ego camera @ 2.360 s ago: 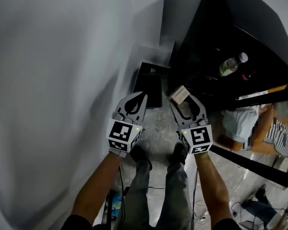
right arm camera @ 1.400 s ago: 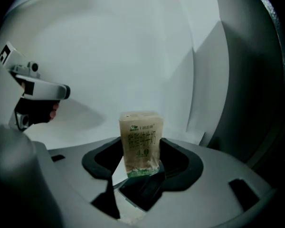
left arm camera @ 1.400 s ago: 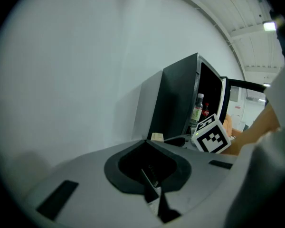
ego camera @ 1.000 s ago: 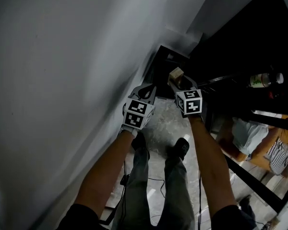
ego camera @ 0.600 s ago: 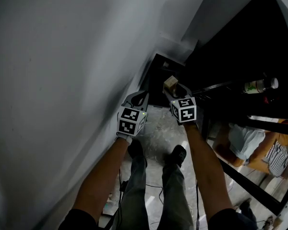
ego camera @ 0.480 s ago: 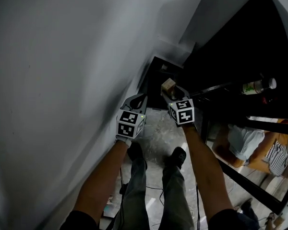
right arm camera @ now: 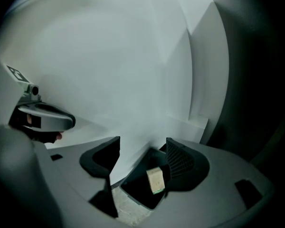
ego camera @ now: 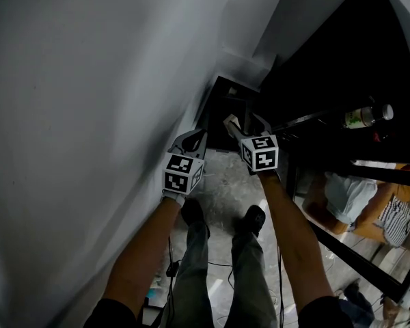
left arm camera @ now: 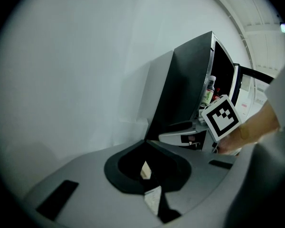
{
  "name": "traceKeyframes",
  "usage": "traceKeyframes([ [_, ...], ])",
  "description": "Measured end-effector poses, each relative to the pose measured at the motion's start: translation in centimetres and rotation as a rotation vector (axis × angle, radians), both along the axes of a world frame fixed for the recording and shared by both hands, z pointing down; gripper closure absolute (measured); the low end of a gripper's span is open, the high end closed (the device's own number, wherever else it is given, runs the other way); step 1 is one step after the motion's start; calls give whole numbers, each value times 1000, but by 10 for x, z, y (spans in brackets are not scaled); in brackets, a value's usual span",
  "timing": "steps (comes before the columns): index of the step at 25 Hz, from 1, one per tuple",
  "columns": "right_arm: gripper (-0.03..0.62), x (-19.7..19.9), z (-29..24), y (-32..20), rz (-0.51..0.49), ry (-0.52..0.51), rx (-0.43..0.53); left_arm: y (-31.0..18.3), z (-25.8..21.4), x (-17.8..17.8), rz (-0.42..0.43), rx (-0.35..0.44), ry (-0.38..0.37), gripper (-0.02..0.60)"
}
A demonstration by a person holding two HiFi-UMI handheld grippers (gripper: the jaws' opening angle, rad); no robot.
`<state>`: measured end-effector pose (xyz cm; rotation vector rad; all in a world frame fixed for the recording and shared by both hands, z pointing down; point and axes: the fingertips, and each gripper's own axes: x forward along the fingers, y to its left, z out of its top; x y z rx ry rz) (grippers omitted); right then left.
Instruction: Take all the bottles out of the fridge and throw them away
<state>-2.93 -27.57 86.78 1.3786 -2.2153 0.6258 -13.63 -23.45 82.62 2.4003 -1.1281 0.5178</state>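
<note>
My right gripper (ego camera: 244,121) (right arm camera: 142,145) hangs over a black bin (ego camera: 225,104) (right arm camera: 135,190) that stands on the floor against the white wall. Its jaws are opening. A small beige carton (right arm camera: 155,180) (ego camera: 231,124) sits loose between them, close to one jaw and clear of the other, above the bin's mouth. My left gripper (ego camera: 201,134) (left arm camera: 145,142) is shut and empty, just left of the right one. A clear bottle with a green label (ego camera: 364,116) (left arm camera: 208,91) lies on a shelf of the dark open fridge (ego camera: 342,60).
The white wall (ego camera: 89,115) runs close along my left. The fridge's open door (ego camera: 369,176) juts out at the right. Cables lie on the marbled floor (ego camera: 222,186) near the person's feet.
The right gripper has swung left over the bin and its jaws have spread. The carton has slipped from its upright hold toward the bin. The left gripper has barely moved.
</note>
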Motion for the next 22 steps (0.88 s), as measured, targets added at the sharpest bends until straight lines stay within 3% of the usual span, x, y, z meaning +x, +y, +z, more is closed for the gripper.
traceKeyframes([
  [5,304,11,-40,6,39,-18,55,2,-28,4,47,29,11,581],
  [9,315,16,-106,25,68,-46,109,8,-88,13,81,76,27,581],
  [13,436,29,-200,41,98,-32,206,7,-185,37,137,165,51,581],
  [17,577,50,-298,73,152,-30,261,30,-285,74,243,187,121,581],
  [22,586,73,-399,129,168,-33,289,72,-388,113,328,235,149,581],
])
